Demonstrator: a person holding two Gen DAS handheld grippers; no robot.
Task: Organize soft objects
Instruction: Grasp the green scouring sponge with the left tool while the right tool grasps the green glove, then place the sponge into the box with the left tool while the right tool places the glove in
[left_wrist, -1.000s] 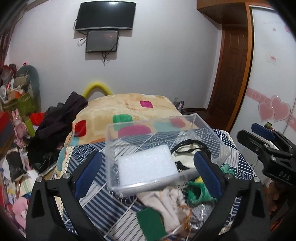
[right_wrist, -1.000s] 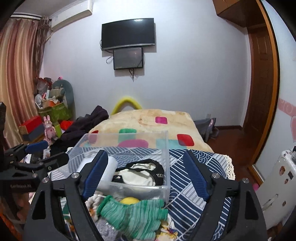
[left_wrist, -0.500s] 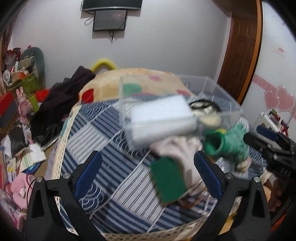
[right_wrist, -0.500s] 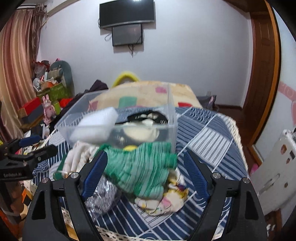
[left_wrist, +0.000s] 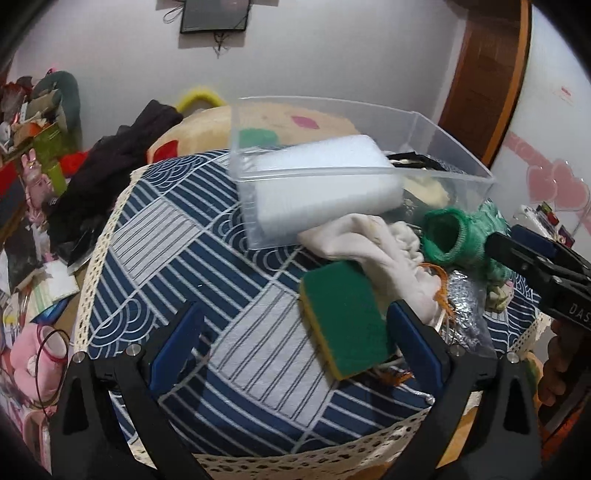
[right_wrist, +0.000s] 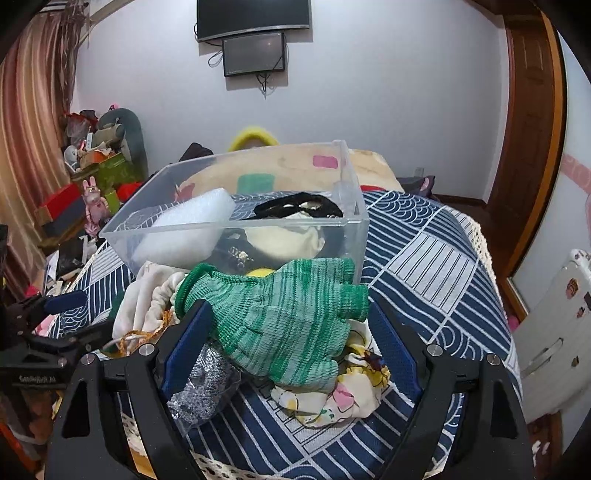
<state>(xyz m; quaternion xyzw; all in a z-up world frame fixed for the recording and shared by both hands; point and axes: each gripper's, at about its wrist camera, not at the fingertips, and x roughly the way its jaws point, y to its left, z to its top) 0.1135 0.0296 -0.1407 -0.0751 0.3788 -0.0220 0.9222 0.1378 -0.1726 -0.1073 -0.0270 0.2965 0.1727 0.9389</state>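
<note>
The left tongs (left_wrist: 295, 336) stand wide apart over the table (left_wrist: 155, 236), holding nothing. A green sponge (left_wrist: 345, 325) lies just inside the right finger. Beyond it a cream cloth (left_wrist: 373, 240) touches a clear box (left_wrist: 332, 173) holding a white foam block (left_wrist: 321, 184). A green glove (left_wrist: 461, 236) lies right of the cloth, near the right tongs (left_wrist: 517, 243).

Bare striped tablecloth (left_wrist: 177, 258) fills the left and centre of the left wrist frame, open to a gripper. At right, a green sponge (left_wrist: 345, 325), white cloth (left_wrist: 373, 243) and green glove (right_wrist: 280, 317) crowd against the clear bin (left_wrist: 369, 173); the bin's top stands open.
</note>
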